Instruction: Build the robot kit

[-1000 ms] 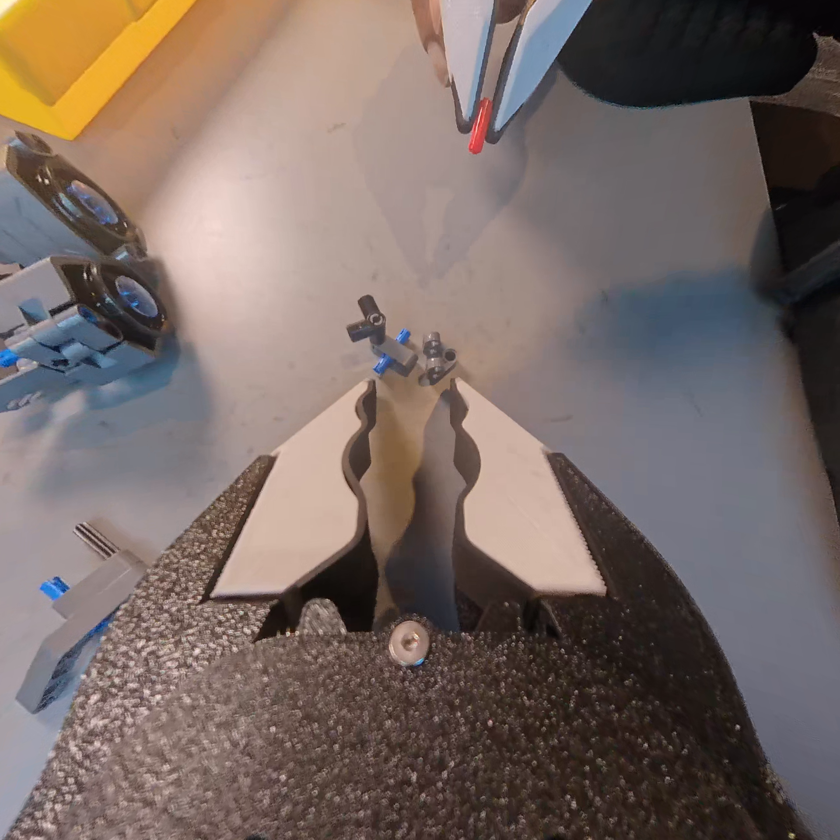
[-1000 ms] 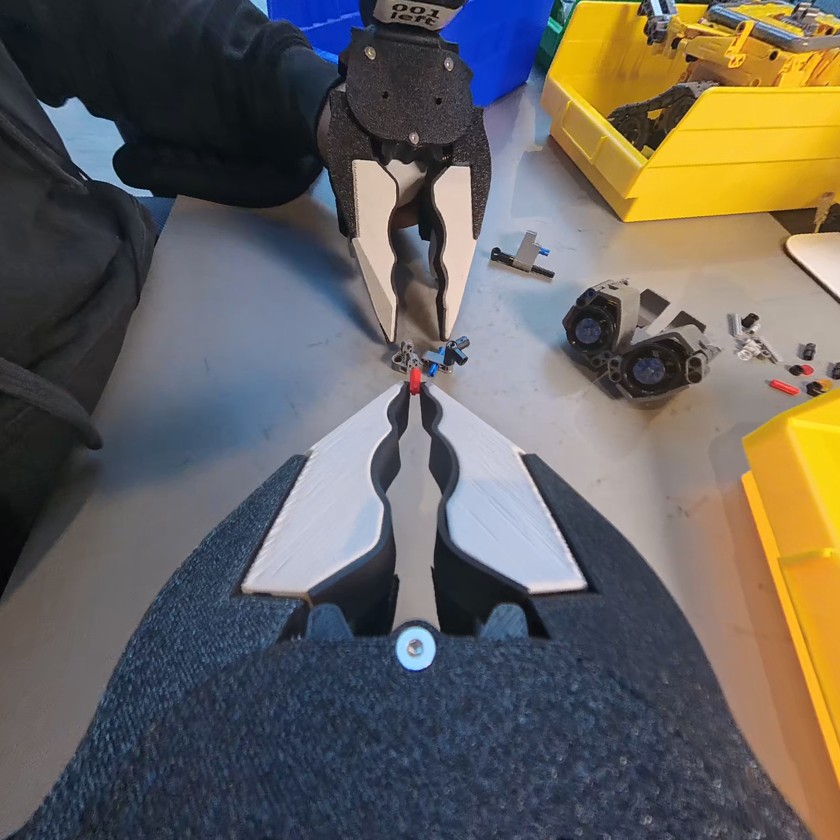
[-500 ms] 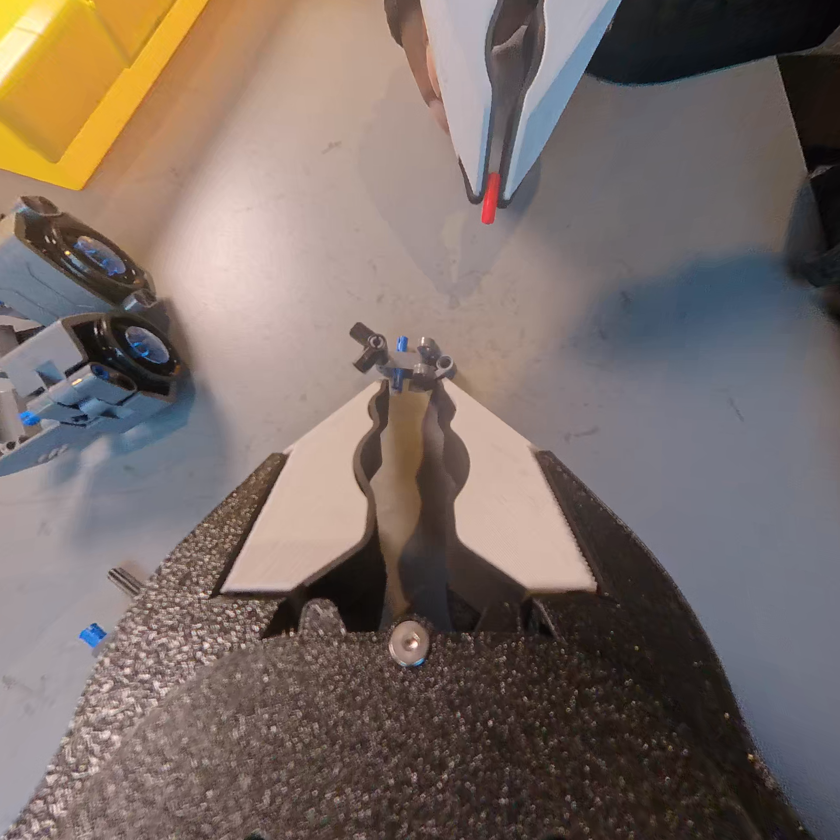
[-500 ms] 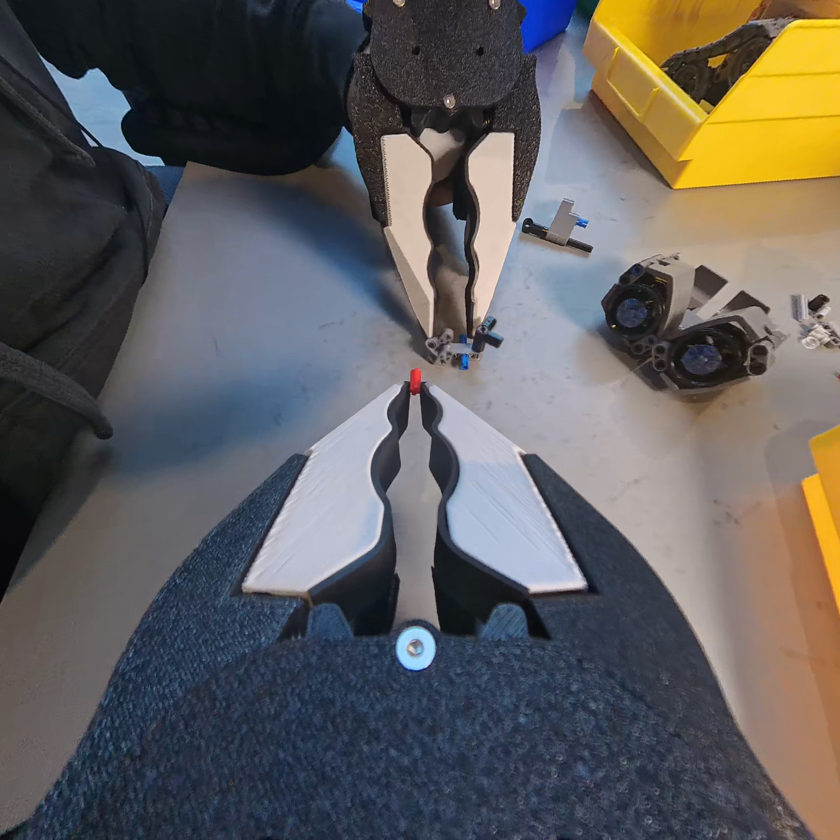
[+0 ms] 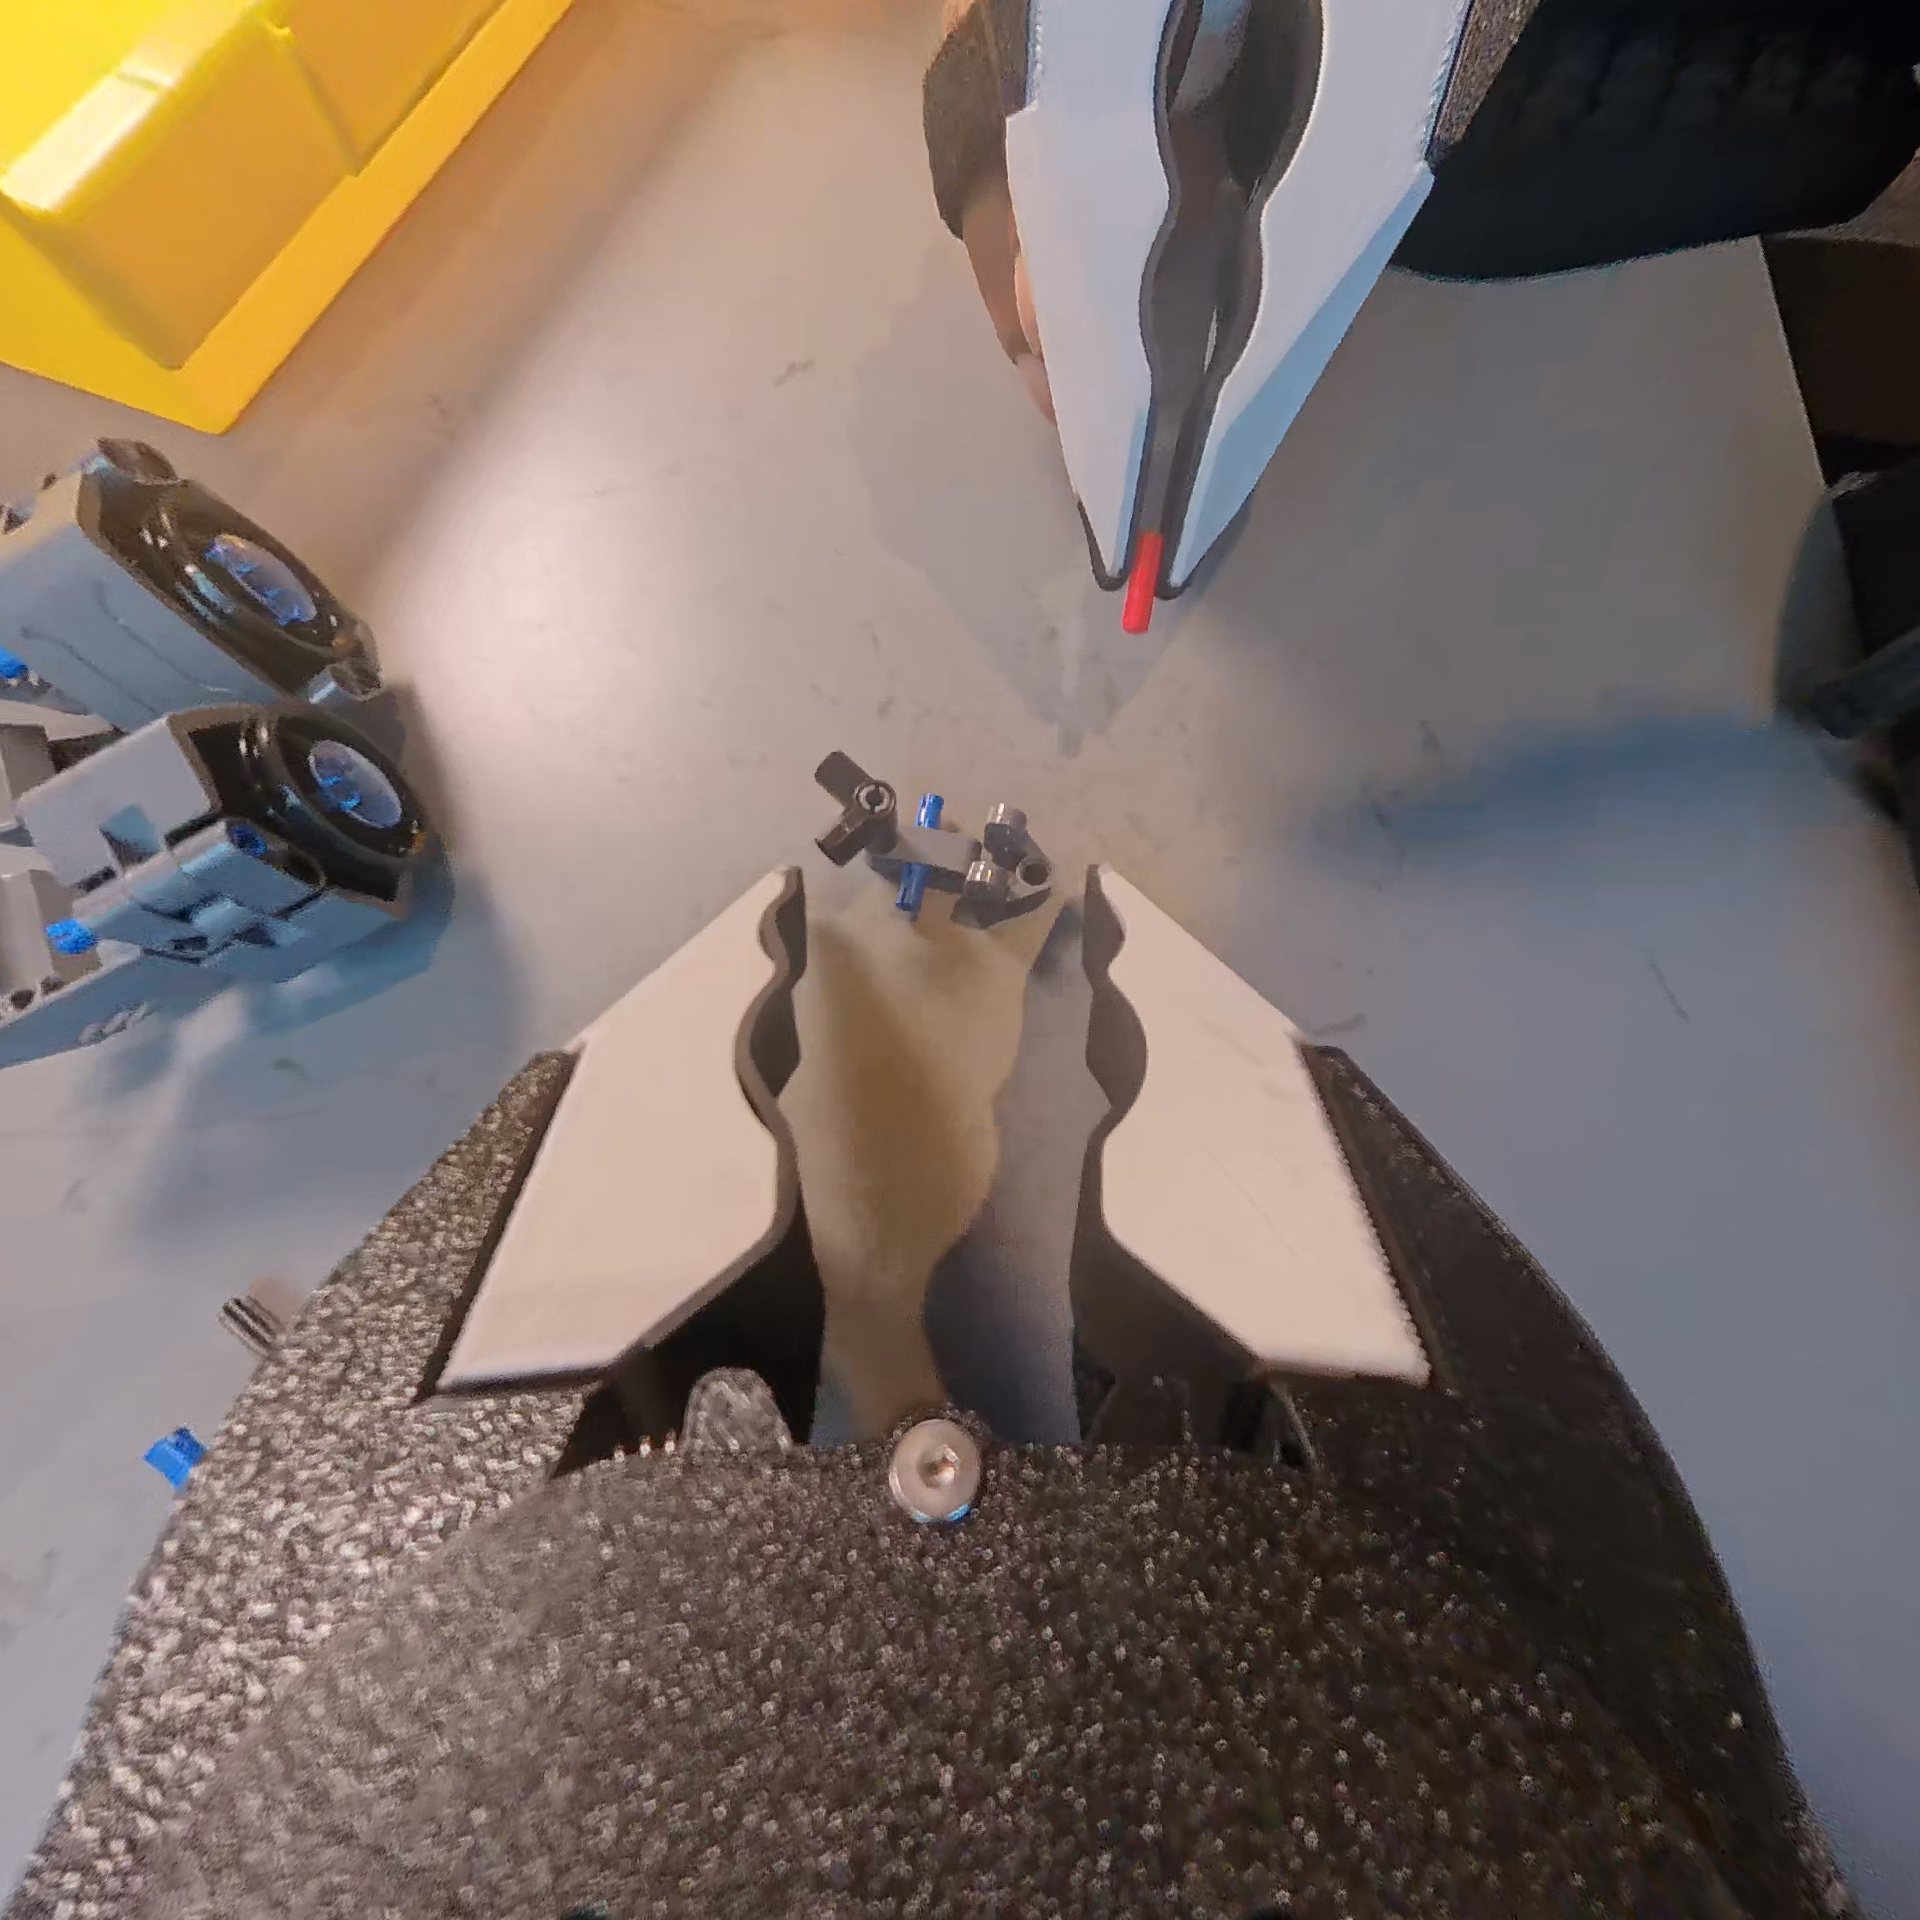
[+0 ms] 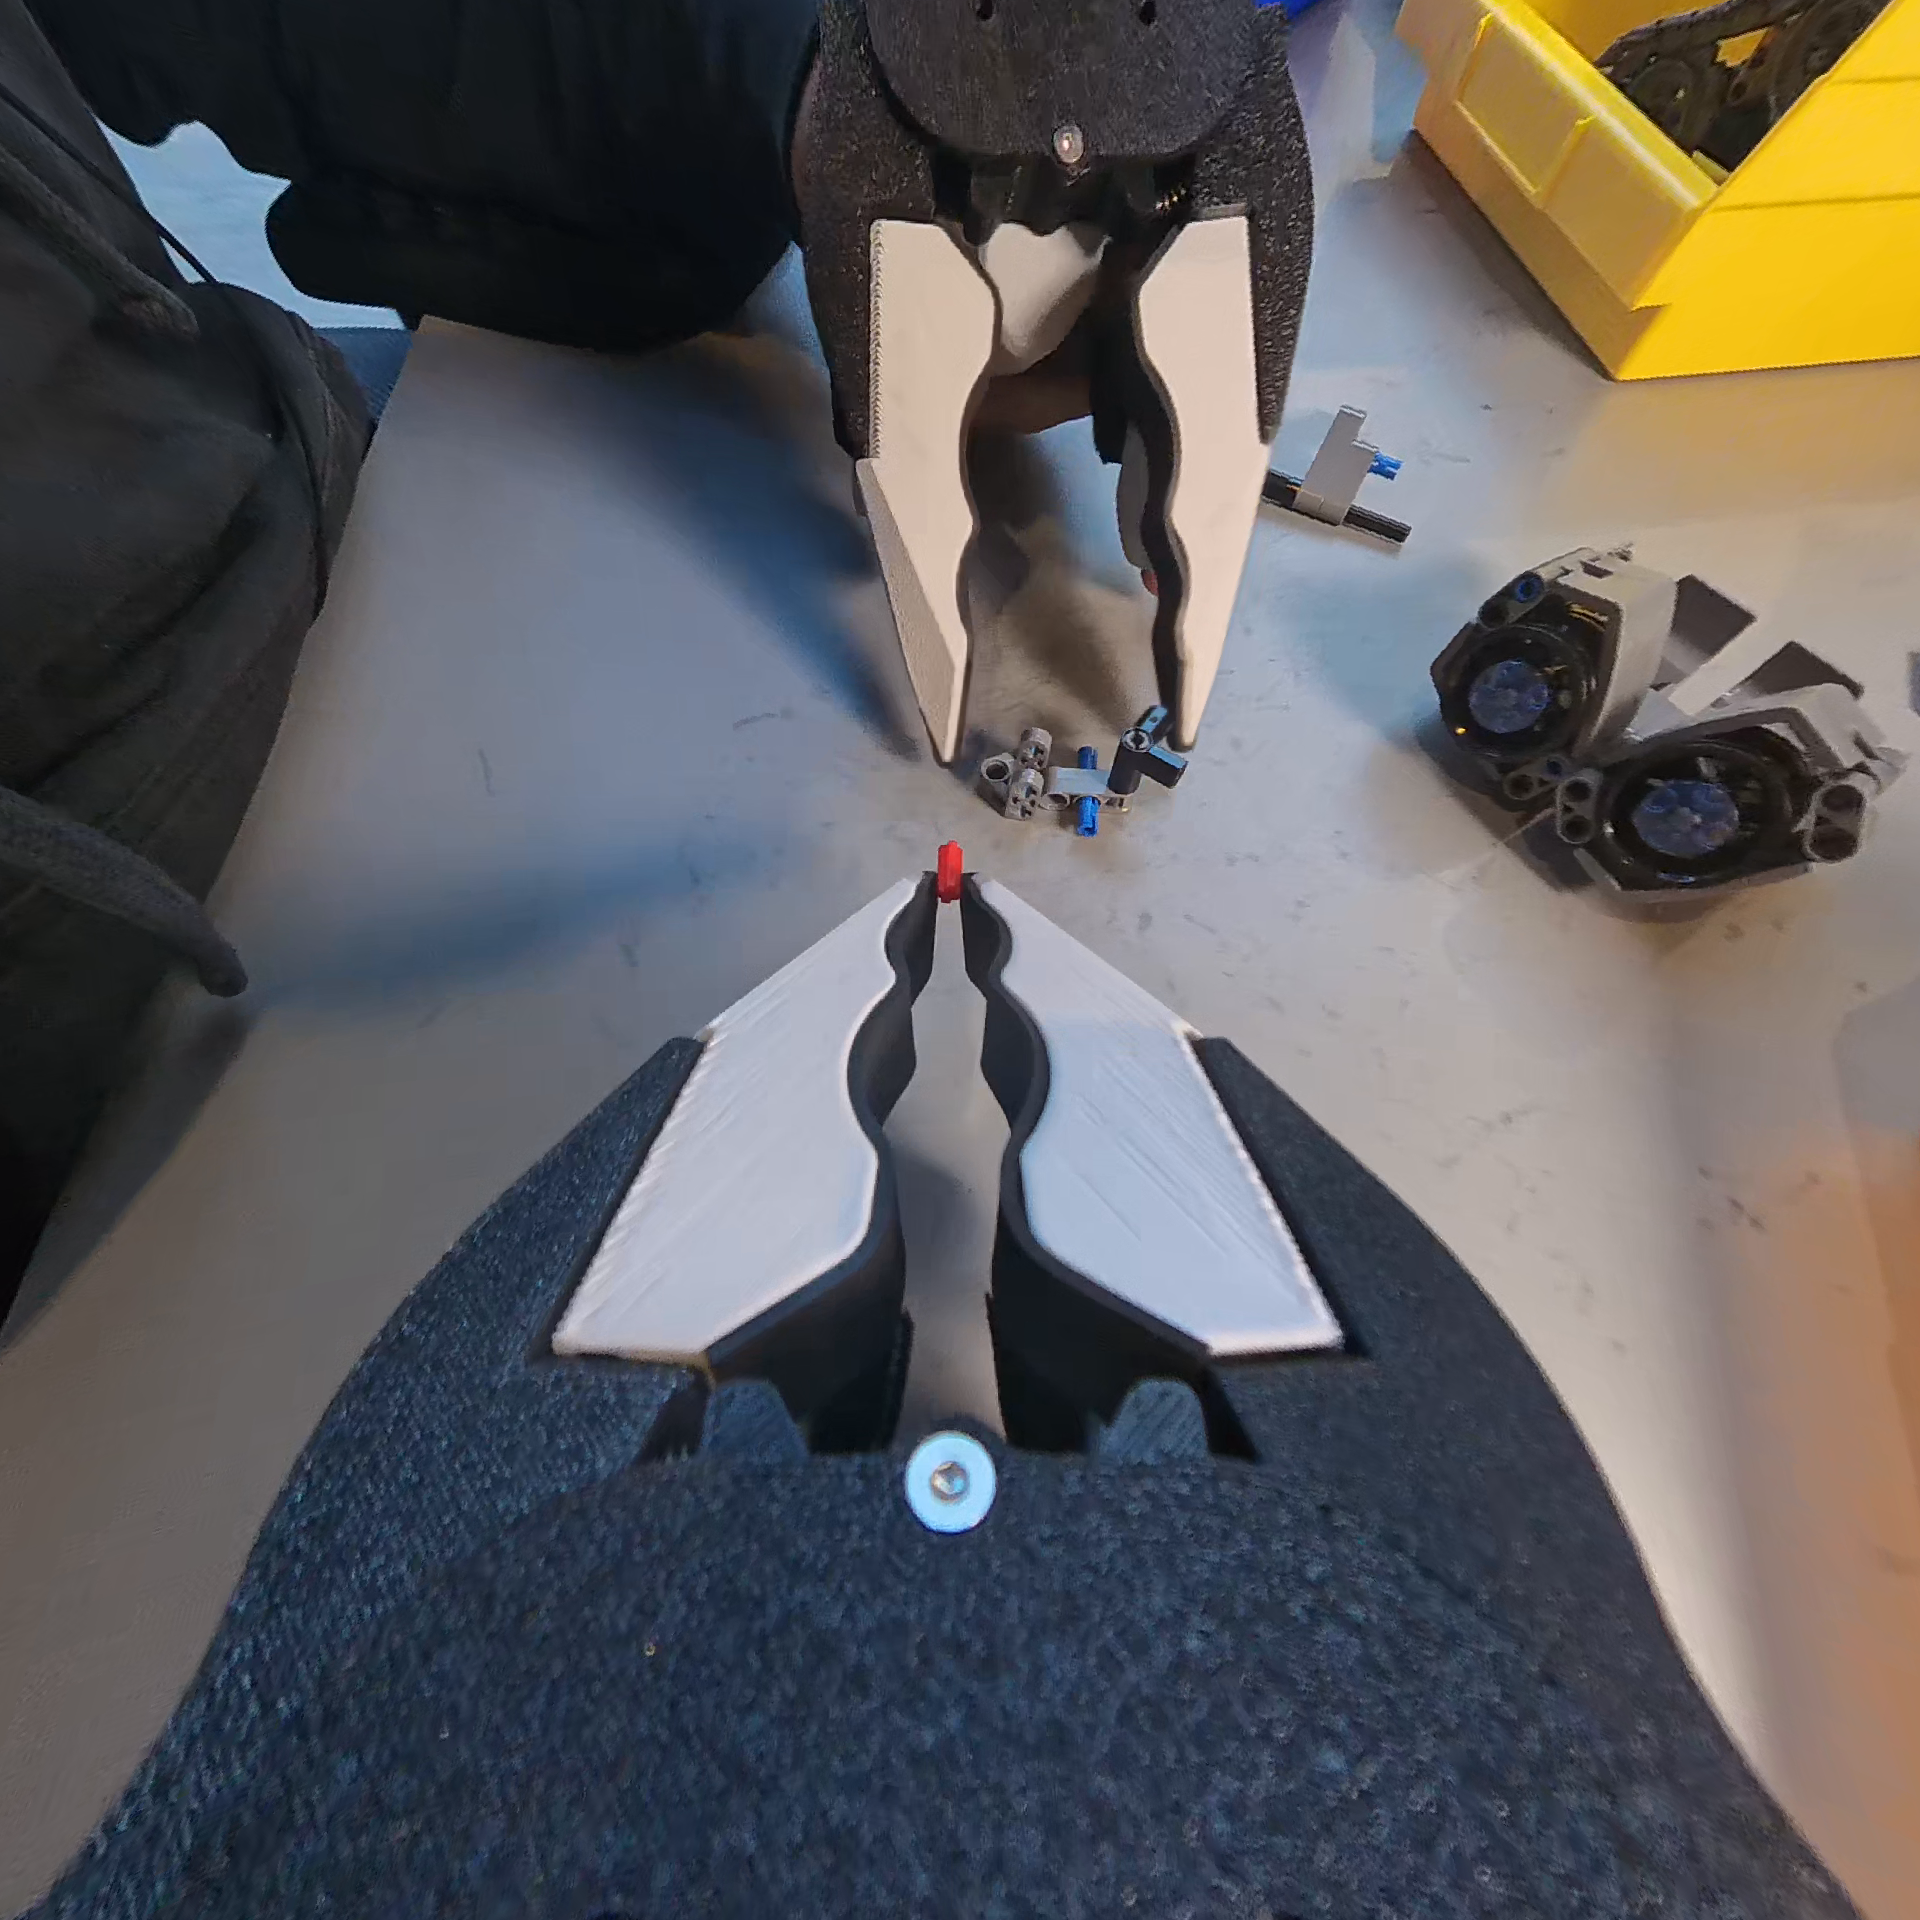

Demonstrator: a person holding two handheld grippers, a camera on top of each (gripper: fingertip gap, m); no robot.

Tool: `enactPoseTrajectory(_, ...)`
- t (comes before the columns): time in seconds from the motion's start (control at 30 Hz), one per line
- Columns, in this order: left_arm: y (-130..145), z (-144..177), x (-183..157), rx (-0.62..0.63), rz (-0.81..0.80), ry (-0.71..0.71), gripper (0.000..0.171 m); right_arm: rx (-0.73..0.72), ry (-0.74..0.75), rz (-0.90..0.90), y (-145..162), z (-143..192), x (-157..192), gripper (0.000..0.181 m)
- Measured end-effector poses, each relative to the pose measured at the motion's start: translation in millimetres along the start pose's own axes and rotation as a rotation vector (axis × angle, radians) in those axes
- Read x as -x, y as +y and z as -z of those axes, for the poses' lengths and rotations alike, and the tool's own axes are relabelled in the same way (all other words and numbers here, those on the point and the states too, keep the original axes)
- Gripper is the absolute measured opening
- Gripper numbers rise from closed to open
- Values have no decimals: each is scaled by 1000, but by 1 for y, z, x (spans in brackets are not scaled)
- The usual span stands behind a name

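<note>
Grey tabletop (image 6: pixel 520 727) fills both views, though much sits cut off: 2 yellow bins (image 6: pixel 1714 208) run past the frame edges, the black sleeve (image 6: pixel 468 156) of the person blocks the far corner, and a grey bracket on a black axle (image 6: pixel 1335 483) is half hidden by the left gripper's body in its own view. The left gripper (image 5: pixel 940 894) points down at the table, fingers spread wide, tips straddling a small cluster of grey, black and blue connectors (image 5: pixel 930 847) that lies on the surface between them. The right gripper (image 6: pixel 948 883) faces it, tilted low, clamped on a red pin (image 6: pixel 948 871) that juts from its tips, just short of the cluster. Beside them rest 2 grey motor blocks (image 6: pixel 1662 738). Half a second ago the left fingers were nearly together at the cluster; they have since parted, and the right gripper has drawn nearer.
</note>
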State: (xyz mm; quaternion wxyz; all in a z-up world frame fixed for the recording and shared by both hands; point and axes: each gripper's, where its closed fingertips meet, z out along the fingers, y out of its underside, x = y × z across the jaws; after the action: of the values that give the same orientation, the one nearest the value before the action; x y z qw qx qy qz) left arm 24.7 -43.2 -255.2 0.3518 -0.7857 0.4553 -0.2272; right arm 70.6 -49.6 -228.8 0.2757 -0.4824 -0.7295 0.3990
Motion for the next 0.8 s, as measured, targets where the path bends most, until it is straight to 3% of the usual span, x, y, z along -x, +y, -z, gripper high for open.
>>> enactPoseTrajectory(0.17,-1,-8,2,32,-14,34,57,7,-14,0,1,-2,3,3)
enactPoseTrajectory(0.43,-2,-11,5,51,-79,37,39,1,-22,-7,1,-1,4,3)
enactPoseTrajectory(0.8,-2,-8,-3,26,-77,76,47,7,-31,-10,3,-2,5,3)
